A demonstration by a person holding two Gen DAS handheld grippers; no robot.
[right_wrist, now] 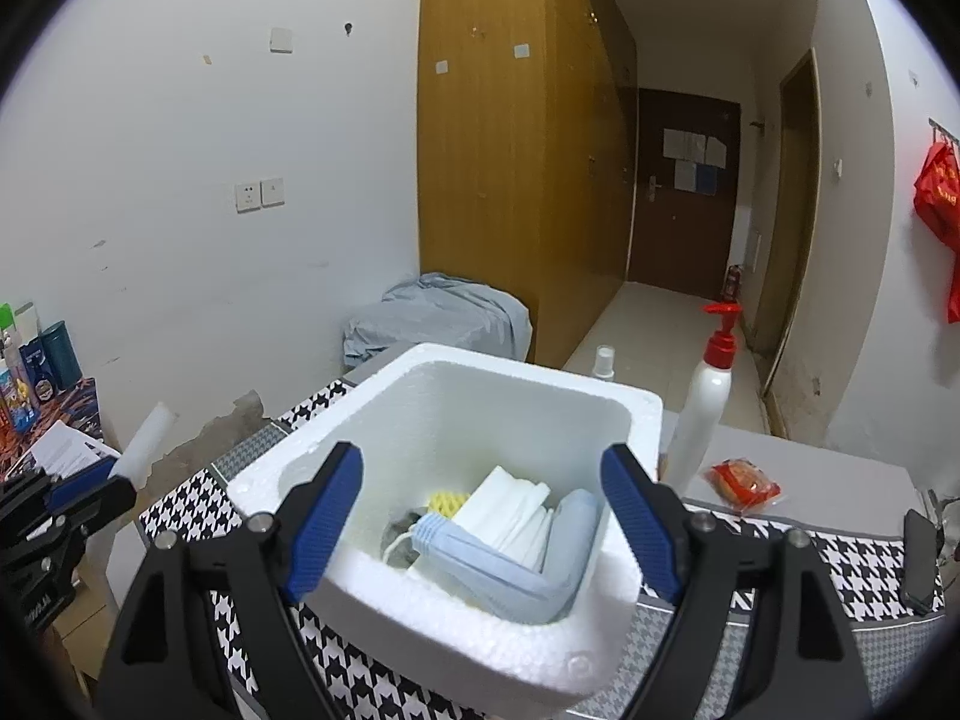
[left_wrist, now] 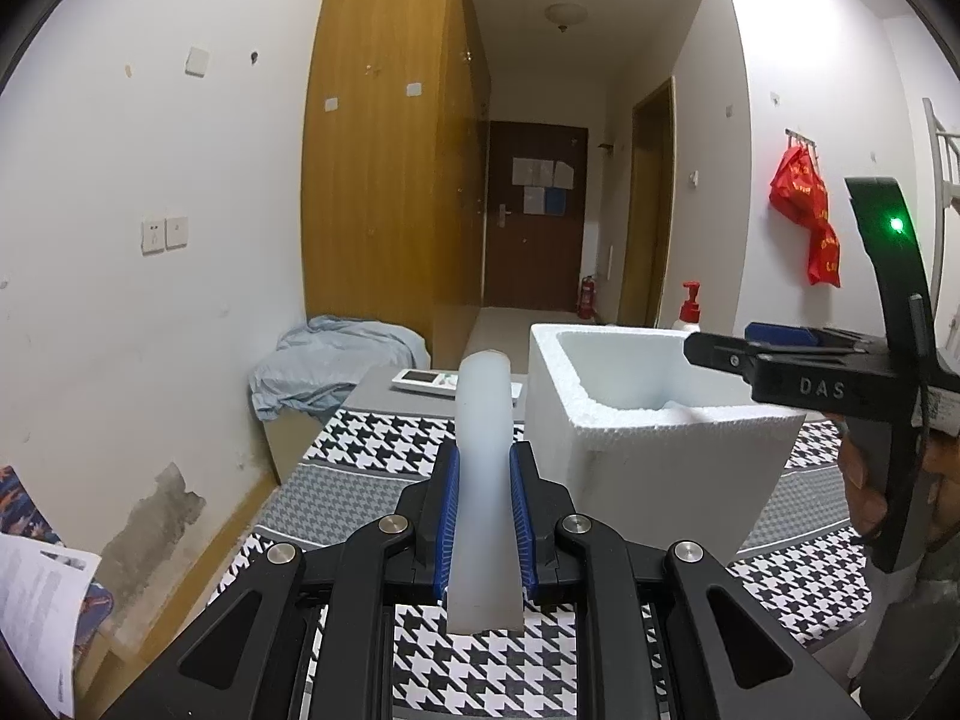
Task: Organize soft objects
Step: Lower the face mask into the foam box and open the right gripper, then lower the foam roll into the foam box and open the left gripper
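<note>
My left gripper (left_wrist: 485, 498) has its jaws clamped on a pale foam strip (left_wrist: 483, 468), held upright above the houndstooth counter (left_wrist: 372, 438), just beside the styrofoam box (right_wrist: 456, 624) — not yet over it. My right gripper (right_wrist: 480, 516) hangs above the box with its jaws spread wide and nothing in them. Inside already lie a light-blue soft piece (right_wrist: 510, 576), folded white cloth (right_wrist: 510, 510) and a bit of yellow foam netting (right_wrist: 447, 502) — so I judge the sorting well along, with this strip left to drop in.

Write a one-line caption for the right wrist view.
Open right tool hovers over a foam box holding a blue pad, white cloths and a yellow sponge.
</note>
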